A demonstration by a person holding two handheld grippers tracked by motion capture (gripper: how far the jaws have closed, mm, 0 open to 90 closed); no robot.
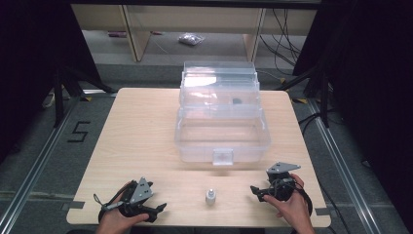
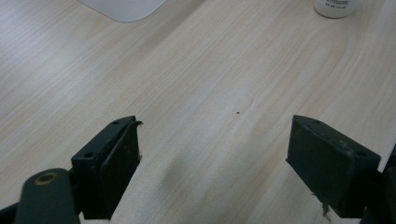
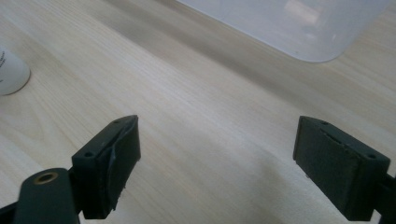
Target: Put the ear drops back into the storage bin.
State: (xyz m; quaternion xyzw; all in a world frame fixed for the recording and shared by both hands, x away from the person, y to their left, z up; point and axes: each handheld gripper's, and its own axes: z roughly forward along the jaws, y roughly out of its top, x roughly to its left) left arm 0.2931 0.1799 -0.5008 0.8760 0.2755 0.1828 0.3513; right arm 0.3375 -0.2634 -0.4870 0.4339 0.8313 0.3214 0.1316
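Observation:
A small white bottle point(image 1: 210, 196) stands upright near the table's front edge, between the two hands. A clear plastic box point(image 1: 221, 131) with its lid raised sits at the table's middle. My left gripper point(image 1: 158, 208) rests at the front left, held by a hand, jaws wide apart with bare wood between them point(image 2: 215, 154); the white bottle point(image 2: 335, 6) shows at that view's top right. My right gripper point(image 1: 254, 190) rests at the front right, jaws also wide open over bare table point(image 3: 217, 158), with the bottle point(image 3: 11, 72) at its view's left edge and the box point(image 3: 299, 25) ahead.
The light wooden table point(image 1: 136, 131) has free room left of the box. A small dark item point(image 1: 237, 101) lies in the box's upper section. Dark floor, black stands and cables surround the table; a shelf frame stands behind.

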